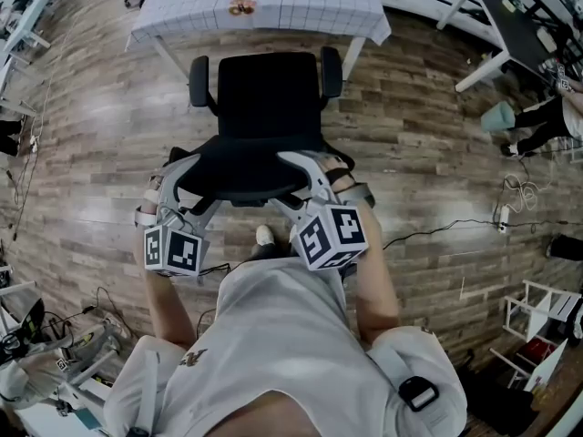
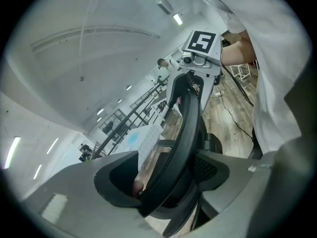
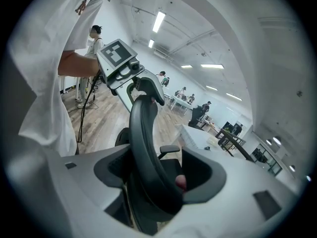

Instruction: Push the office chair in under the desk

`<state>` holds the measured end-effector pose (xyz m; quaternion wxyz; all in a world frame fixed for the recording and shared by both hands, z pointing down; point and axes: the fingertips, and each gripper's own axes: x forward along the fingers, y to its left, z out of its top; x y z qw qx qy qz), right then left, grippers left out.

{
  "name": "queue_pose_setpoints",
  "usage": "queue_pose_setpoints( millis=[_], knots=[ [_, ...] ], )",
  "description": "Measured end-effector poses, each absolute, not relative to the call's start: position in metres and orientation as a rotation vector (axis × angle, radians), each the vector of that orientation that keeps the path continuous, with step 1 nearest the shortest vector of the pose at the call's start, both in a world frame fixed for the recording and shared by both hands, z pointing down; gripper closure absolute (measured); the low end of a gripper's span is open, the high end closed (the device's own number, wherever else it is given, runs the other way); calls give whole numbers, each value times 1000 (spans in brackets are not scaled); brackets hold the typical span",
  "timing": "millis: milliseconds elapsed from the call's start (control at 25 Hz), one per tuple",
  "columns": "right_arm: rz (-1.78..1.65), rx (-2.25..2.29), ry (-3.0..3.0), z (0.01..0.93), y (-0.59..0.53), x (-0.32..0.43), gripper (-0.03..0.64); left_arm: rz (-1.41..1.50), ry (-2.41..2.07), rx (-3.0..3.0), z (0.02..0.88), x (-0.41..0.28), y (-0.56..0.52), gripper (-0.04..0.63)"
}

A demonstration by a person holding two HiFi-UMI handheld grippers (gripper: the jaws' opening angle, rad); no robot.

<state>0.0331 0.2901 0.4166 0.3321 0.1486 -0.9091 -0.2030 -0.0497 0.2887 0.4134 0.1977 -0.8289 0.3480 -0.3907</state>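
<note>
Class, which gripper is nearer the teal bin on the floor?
Right. The right gripper holds the backrest end toward the teal bin; the left gripper holds the opposite end, farther away.

Ceiling strip lights (image 3: 158, 21) light both gripper views brightly and evenly; their fisheye edges go black. The head view is dimmer and bowed, with sheen on the wooden floor (image 1: 100, 126).

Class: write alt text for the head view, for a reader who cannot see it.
Seen from above, a person grips the backrest of a black office chair with the left gripper and right gripper; the chair faces a cloth-covered desk.
</note>
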Motion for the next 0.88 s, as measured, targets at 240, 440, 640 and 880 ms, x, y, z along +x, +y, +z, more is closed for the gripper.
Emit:
queue_pose_setpoints(
  millis=[240, 440, 640, 880],
  knots=[
    [-510, 387, -2357, 418, 288, 33, 322, -1119, 996, -2336, 415, -50, 287, 274],
    [-495, 371, -2362, 418, 282, 31, 322, -1113, 1008, -2333, 413, -51, 281, 270],
    [-480, 366, -2363, 416, 282, 29, 321, -1101, 996, -2342, 411, -53, 281, 265],
    [-458, 349, -2359, 417, 277, 29, 321, -1077, 988, -2348, 411, -53, 274, 264]
  ],
)
